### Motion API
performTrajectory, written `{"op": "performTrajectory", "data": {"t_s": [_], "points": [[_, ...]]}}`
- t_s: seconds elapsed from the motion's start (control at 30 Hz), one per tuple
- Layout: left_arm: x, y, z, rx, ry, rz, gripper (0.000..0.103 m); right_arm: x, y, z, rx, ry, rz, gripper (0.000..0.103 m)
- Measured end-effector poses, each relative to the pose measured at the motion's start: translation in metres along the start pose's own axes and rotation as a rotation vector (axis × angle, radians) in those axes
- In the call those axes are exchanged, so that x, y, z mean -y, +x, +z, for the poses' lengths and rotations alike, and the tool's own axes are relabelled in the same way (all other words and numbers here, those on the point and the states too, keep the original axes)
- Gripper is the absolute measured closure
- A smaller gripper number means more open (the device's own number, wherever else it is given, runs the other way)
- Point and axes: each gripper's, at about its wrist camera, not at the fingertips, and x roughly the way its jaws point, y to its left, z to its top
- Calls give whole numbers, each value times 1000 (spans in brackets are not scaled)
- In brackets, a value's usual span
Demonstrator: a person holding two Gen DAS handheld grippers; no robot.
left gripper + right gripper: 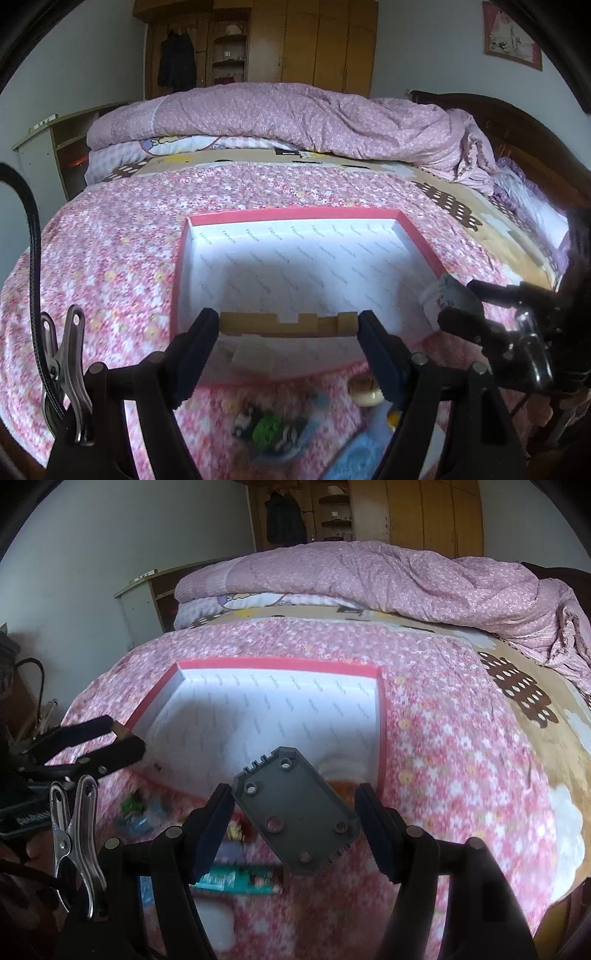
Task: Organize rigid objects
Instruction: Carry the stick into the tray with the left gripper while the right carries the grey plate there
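Observation:
A pink-rimmed box (pixel 295 213) with a white printed lining lies open on the flowered bedspread; it also shows in the right wrist view (pixel 280 663). My left gripper (pixel 289 326) is shut on a notched wooden block (pixel 291 325), held end to end above the box's near part. My right gripper (pixel 295 806) holds a grey rectangular plastic plate (pixel 295 808) with round holes, tilted, near the box's right near corner. In the left wrist view the right gripper (pixel 458 306) shows at the right with the grey plate (pixel 456 293).
Small toys lie blurred on the bedspread in front of the box: a green-topped figure (pixel 269 430), a round beige piece (pixel 365 389), a teal flat pack (pixel 240 880). A rolled pink quilt (pixel 295 118) lies behind. A wardrobe (pixel 314 40) stands against the wall.

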Motion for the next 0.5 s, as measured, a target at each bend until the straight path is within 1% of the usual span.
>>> {"op": "performTrajectory", "data": {"t_s": [0.23,0.5], "points": [[-3,36,15,-31,-12,7,22,7,24,18,-22,-6,-13,34],[-2,61,23,-61,-15,20,22,16,43,29,-37,2,-5,34]]}}
